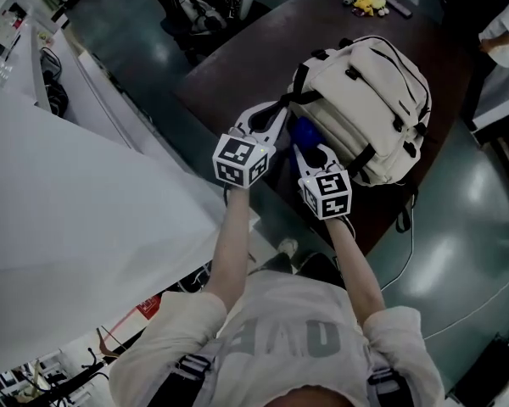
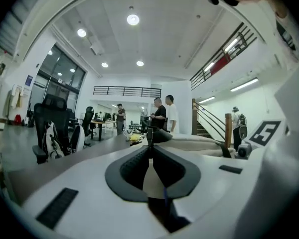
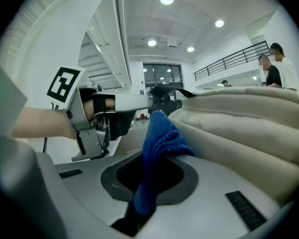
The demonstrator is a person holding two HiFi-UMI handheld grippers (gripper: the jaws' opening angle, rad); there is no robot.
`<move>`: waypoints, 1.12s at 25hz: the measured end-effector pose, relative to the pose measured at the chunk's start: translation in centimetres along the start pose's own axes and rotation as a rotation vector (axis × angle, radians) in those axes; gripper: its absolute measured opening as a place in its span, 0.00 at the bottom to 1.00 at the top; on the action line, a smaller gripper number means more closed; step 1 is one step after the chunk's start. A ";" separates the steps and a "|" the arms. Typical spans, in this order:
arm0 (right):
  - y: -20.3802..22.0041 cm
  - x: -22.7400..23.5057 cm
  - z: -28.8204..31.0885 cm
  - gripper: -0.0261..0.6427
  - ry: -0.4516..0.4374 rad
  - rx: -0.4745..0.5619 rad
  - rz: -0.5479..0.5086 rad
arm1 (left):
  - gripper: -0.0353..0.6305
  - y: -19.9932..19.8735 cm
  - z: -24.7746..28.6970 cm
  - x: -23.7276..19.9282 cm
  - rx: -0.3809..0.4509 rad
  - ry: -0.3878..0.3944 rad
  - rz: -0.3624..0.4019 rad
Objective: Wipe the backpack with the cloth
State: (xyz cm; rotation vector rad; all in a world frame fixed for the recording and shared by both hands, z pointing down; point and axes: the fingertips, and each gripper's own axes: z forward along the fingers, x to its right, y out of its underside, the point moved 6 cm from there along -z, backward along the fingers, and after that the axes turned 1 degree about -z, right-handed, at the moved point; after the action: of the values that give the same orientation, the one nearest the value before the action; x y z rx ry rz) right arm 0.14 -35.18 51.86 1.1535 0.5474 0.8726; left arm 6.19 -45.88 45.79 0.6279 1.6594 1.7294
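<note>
Head view, left to right: left gripper (image 1: 280,108) was recorded clamped shut on the black strap (image 1: 297,83); right gripper (image 1: 299,147) was noted clenched on the blue cloth (image 1: 304,132), held against the cream backpack (image 1: 369,100), which was laid on the dark table (image 1: 229,75).

**Hardly any print that can be read**

Large pale capital letters run across the chest of the person's shirt (image 1: 280,337) in the head view. They are seen upside down and in dim light, and the word cannot be made out for sure. The left marker cube (image 1: 242,161) and the right marker cube (image 1: 326,194) carry black-and-white square code patterns, no letters or numbers. A red tag (image 1: 148,305) at the lower left bears white print too small to read
</note>
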 end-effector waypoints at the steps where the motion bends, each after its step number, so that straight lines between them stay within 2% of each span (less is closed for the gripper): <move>1: -0.6 -0.4 0.8 0.10 0.009 0.019 -0.017 | 0.10 -0.7 0.1 -0.1 -0.002 -0.001 0.019; 5: -2.4 -1.4 4.9 0.10 0.064 0.056 -0.100 | 0.10 -1.6 0.4 -0.8 -0.009 -0.016 0.033; 9: -2.1 -0.4 7.0 0.10 0.146 0.053 -0.034 | 0.10 -1.0 0.0 -1.2 -0.019 -0.028 0.030; 13: -1.7 0.5 6.3 0.10 0.217 0.064 -0.008 | 0.10 -0.6 -0.1 -1.3 -0.018 -0.028 0.016; 20: -1.3 0.9 5.1 0.10 0.245 0.099 -0.011 | 0.10 -0.4 0.3 -1.5 0.008 -0.030 -0.025; 25: -1.6 0.5 7.2 0.10 0.251 0.120 0.040 | 0.10 -0.5 0.2 -1.5 0.001 -0.030 -0.012; 28: -1.6 0.6 7.6 0.10 0.262 0.131 0.021 | 0.10 -0.3 0.1 -1.6 -0.010 -0.032 -0.002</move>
State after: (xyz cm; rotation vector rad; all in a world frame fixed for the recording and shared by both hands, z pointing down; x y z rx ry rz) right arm 6.81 -39.12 52.95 1.1717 0.8174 1.0255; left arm 7.42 -47.02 45.65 0.6462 1.6282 1.7164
